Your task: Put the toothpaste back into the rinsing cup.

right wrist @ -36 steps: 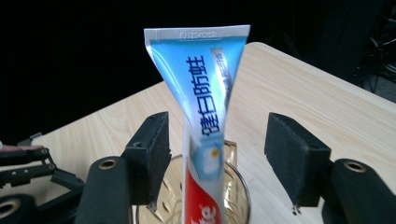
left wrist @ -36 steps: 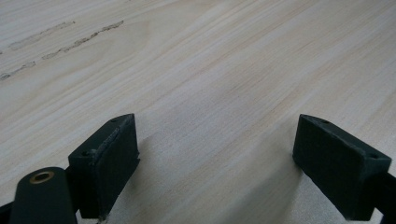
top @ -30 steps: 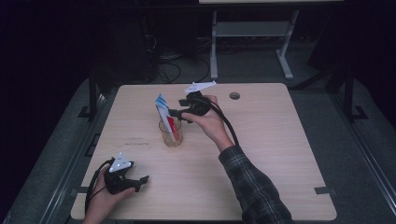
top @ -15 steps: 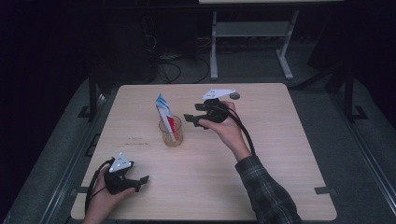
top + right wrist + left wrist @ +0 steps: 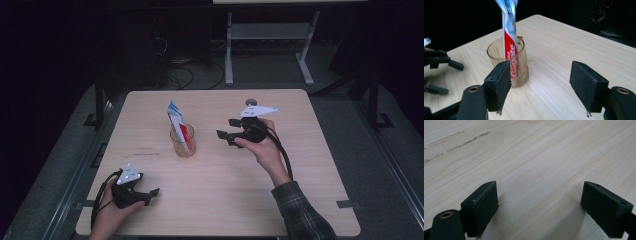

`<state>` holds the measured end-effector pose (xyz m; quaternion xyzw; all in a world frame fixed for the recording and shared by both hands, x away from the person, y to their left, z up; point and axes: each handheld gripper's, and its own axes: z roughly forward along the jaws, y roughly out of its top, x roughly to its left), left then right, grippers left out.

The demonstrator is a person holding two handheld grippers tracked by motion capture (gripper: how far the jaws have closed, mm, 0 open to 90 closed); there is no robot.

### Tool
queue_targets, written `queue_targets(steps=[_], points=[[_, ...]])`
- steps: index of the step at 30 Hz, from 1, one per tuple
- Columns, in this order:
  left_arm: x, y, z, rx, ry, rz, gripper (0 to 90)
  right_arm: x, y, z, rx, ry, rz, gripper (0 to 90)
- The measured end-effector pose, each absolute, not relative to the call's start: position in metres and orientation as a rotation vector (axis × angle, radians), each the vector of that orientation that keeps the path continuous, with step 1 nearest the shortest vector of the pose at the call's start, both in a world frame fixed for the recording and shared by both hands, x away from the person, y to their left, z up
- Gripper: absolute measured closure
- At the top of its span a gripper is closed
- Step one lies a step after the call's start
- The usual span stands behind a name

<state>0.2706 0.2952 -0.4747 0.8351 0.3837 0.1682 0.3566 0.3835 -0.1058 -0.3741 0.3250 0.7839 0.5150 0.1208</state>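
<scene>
1. High view: wooden table [image 5: 300, 200] on a dark floor, background nearly black, so the cables and metal stand behind it are hard to make out. A glass cup [image 5: 183, 142] stands near the table's middle with a toothpaste tube [image 5: 179, 125] upright in it, leaning toward the far left. The right gripper [image 5: 226, 130] is held above the table just right of the cup, not touching it, jaws apart and pointing left at it. The right hand [image 5: 261, 145] wraps it; the plaid sleeve is cut off at the bottom edge. The left gripper [image 5: 152, 195] sits low at the near left corner, jaws apart; the left hand [image 5: 111, 217] is cut off by the frame.

2. Left gripper view: 2 black jaws spread wide, bare wood grain between them. Faint scuff marks [image 5: 456, 141] top left. Cannot tell if the jaws touch the table.

3. Right gripper view: jaws wide apart, nothing between them. The cup [image 5: 521, 65] is partly hidden behind 1 jaw; the tube [image 5: 510, 47] has its top cut off. The left gripper [image 5: 439, 62] shows dim at the left edge.
</scene>
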Motion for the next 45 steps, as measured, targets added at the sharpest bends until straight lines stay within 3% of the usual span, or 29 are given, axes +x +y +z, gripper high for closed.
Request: queue_targets(steps=[29, 45], points=[[0.271, 0.295, -0.475, 2.153, 0.998, 0.436, 13.3, 0.312, -0.192, -0.427, 1.120, 2.279, 1.350, 28.1], [0.271, 0.295, -0.475, 2.154, 0.995, 0.438, 13.2, 0.276, -0.233, -0.458, 1.228, 2.282, 1.259, 20.5]])
